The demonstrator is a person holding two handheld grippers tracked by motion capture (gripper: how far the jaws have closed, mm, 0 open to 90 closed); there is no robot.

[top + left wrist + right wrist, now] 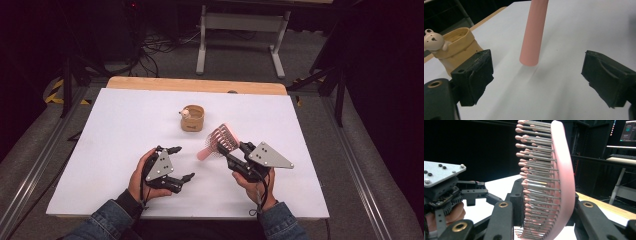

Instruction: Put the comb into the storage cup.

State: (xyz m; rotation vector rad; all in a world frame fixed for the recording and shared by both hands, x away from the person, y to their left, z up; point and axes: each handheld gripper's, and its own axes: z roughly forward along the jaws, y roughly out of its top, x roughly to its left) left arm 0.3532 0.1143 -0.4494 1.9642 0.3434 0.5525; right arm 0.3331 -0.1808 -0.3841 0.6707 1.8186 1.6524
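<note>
A pink hairbrush (222,139) with grey bristles is clamped by its head in my right gripper (234,151), which is shut on it above the white table top (120,125). In the right gripper view the brush head (549,182) stands upright between the jaws of the right gripper (545,206). The brush's round pink handle (534,32) slants down to the left, its end close to the table. My left gripper (182,162) lies just left of that handle end, open with nothing between its pads (476,72). A tan cup with a small bear on its rim (192,118) stands behind them.
The white sheet covers a wooden table whose bare edge (195,85) shows at the back. Beyond it are a white desk frame (242,30) and cables on the floor. Dark stands flank the table. The left hand's gripper (441,185) appears in the right gripper view.
</note>
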